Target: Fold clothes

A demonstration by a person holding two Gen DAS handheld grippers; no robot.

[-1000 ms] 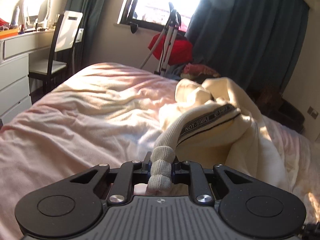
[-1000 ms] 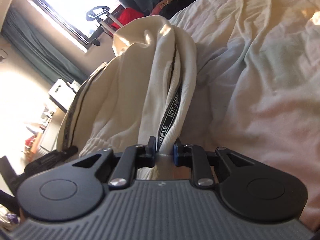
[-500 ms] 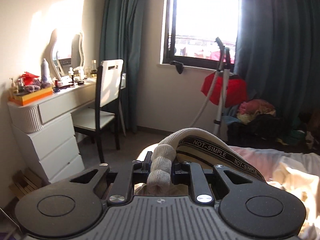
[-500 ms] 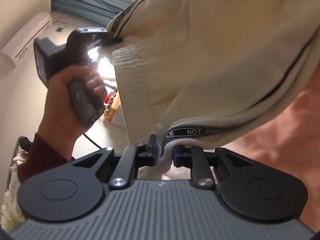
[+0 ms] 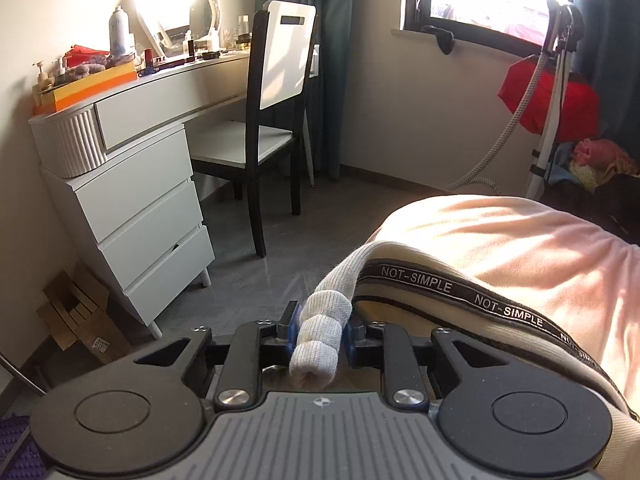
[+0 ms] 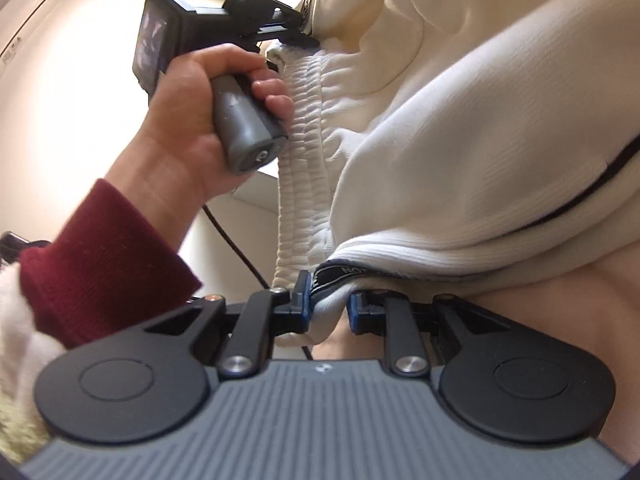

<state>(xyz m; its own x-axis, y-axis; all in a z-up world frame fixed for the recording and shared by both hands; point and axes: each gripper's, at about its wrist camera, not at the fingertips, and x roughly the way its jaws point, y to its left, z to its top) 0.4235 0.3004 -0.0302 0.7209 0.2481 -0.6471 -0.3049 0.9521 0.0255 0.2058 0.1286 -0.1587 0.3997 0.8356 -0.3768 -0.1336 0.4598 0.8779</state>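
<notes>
I hold cream trousers (image 6: 460,140) with a black "NOT-SIMPLE" side stripe (image 5: 460,292) by their ribbed waistband. My left gripper (image 5: 320,326) is shut on one end of the waistband (image 5: 324,332), at the bed's edge. My right gripper (image 6: 326,304) is shut on the other end, where the stripe meets the band (image 6: 304,200). In the right wrist view the waistband runs up to the left gripper's handle (image 6: 244,128) in the person's hand, and the trousers fill the upper right.
A pink bed cover (image 5: 540,248) lies to the right in the left wrist view. A white dresser (image 5: 132,184) and a chair (image 5: 276,100) stand on the grey floor to the left. A steamer stand (image 5: 552,92) and a red item are under the window.
Both grippers lifted the trousers off the bed and swung them round. The left view turned from the bed to the dresser and floor. The waistband is now stretched between the two grippers.
</notes>
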